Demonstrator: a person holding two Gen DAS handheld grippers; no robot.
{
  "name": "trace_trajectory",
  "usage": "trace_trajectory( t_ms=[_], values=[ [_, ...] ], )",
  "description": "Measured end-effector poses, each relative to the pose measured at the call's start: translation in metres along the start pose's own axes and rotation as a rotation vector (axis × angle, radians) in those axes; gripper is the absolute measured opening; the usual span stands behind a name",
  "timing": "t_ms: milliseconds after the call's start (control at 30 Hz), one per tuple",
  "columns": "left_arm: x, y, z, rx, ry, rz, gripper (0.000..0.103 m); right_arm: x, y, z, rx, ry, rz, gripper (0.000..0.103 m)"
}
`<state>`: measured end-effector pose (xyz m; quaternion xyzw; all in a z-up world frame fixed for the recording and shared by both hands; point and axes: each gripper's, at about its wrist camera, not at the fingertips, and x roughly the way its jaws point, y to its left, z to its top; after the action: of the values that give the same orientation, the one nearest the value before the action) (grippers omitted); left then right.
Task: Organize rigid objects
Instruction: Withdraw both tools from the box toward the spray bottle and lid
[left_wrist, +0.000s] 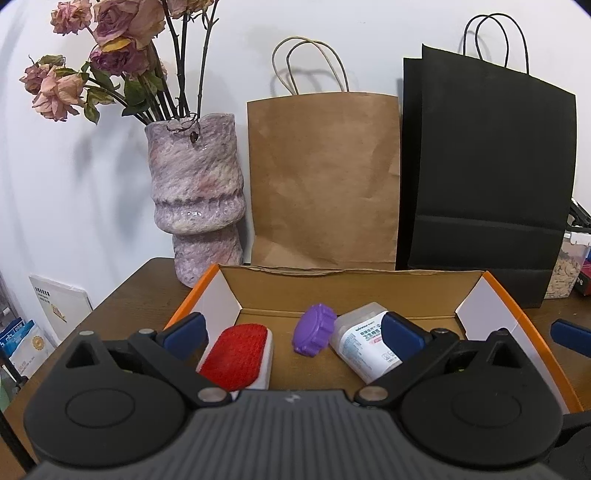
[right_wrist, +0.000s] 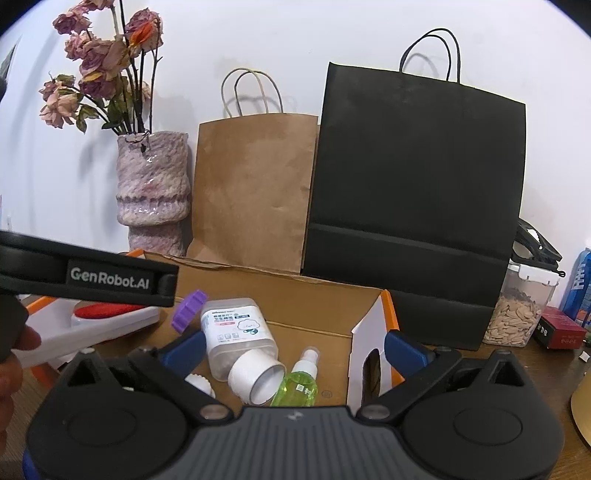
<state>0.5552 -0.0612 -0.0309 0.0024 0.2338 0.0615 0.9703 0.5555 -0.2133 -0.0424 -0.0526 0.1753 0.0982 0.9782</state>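
Both grippers — left gripper (left_wrist: 291, 332), right gripper (right_wrist: 295, 345) — hang released and empty over the cardboard box (left_wrist: 347, 282). Inside it: swab jar (right_wrist: 236, 332), purple cap (left_wrist: 314, 334), spray bottle (right_wrist: 297, 382) — light, rigid, probably slick plastic. Grip the jar across its flat sides.

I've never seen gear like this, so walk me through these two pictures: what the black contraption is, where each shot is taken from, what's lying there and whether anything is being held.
No robot here: a person holds a pair of hand-held tongs in each hand, and each pair carries a wide-angle camera looking forward along its two blue-padded fingers. One picture comes from the left tongs, the other from the right tongs. Both hover over an open cardboard box on a wooden table. In the box lie a red-topped brush, a purple cap, a clear jar of cotton swabs, a white tape roll and a green spray bottle. Behind stand a vase of dried roses, a brown paper bag and a black paper bag. Both tongs are wide open, holding nothing.
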Motion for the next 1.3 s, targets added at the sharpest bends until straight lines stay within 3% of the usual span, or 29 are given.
trace_trajectory(
  t_ms=[433,1300],
  values=[
    [-0.012,0.001,-0.002,-0.007,-0.005,-0.015,0.103,-0.009,-0.001,-0.001,0.016,-0.005,-0.004,0.103],
    [-0.094,0.040,-0.033,-0.043,-0.015,-0.033,0.103,-0.079,0.025,-0.027,0.031,0.008,0.025,0.103]
  ],
)
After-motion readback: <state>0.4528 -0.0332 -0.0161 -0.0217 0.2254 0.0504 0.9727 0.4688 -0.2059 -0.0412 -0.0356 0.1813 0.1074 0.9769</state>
